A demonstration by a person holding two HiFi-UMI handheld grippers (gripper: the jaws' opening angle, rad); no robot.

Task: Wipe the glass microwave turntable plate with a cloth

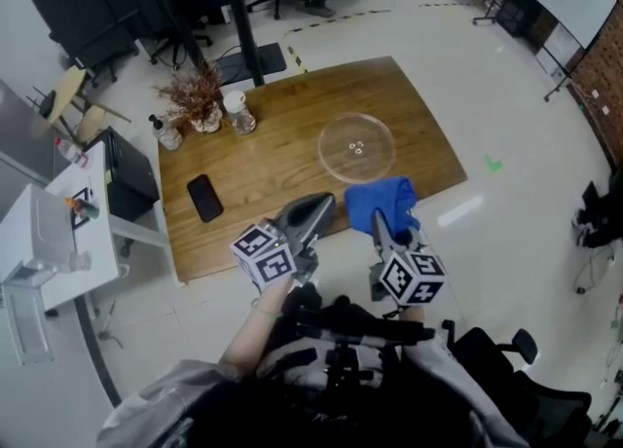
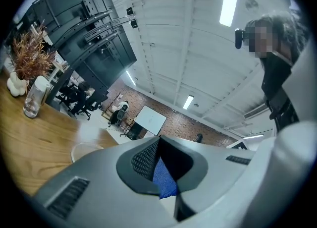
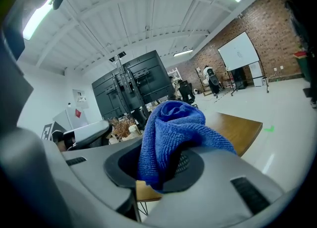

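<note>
Gripping a bunched blue cloth (image 1: 382,198), the right gripper (image 1: 380,225) hangs over the near edge of the bench (image 1: 282,173), toward its right corner. Its jaws are clenched on the cloth, whose looped, towelling-like weave bulges up in a rounded fold above the dark ribbed pads and droops over the right side of the grey housing.

The left gripper (image 1: 321,207) sits just beside it over the same near edge, and its smooth grey jaws taper to a point aimed at the cloth. The jaws are pressed together at the tips and hold nothing; a sliver of the blue fabric shows beyond them through the narrow gap lower down. Each gripper carries a cube with black and white square markers at its rear, close to the person's body.

The glass turntable plate (image 1: 357,147) lies flat on the bench beyond the cloth, toward the right edge and apart from both grippers. It is a clear round disc with a raised rim and small moulded nubs at its centre, and the wood grain shows through it.

The bench is warm brown wood with rounded corners. A flat black phone (image 1: 204,197) rests near its left edge. At the far left corner a spray of dry brown stems (image 1: 195,93) stands in a pale vase, with a clear white-capped jar (image 1: 239,113) beside it and a small bottle (image 1: 167,132) close by.
</note>
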